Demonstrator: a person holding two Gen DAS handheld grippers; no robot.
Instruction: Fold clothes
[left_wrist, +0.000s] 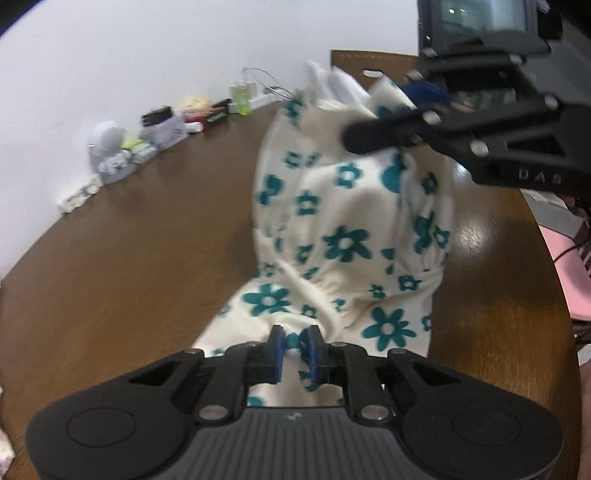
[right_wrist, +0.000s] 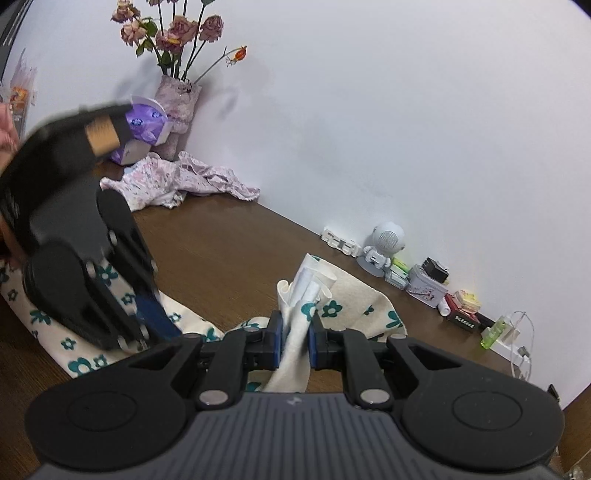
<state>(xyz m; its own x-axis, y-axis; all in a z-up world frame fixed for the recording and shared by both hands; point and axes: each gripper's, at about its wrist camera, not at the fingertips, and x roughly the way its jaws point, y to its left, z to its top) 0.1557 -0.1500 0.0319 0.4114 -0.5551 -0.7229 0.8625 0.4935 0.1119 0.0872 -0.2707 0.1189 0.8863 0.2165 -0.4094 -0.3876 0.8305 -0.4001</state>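
Note:
A cream garment with teal flowers (left_wrist: 347, 236) hangs stretched between my two grippers above the brown wooden table (left_wrist: 155, 229). My left gripper (left_wrist: 294, 343) is shut on its near end. My right gripper (right_wrist: 295, 332) is shut on the other end of the garment (right_wrist: 295, 347); in the left wrist view the right gripper (left_wrist: 373, 136) shows at the upper right, pinching the raised cloth. The left gripper shows in the right wrist view (right_wrist: 155, 325) at the left, over the garment.
A crumpled pink floral garment (right_wrist: 177, 181) lies by the wall near a vase of dried roses (right_wrist: 177, 96) and a purple tissue pack (right_wrist: 142, 127). Small items line the wall: a white robot figure (right_wrist: 382, 245), tins, a charger (right_wrist: 506, 334).

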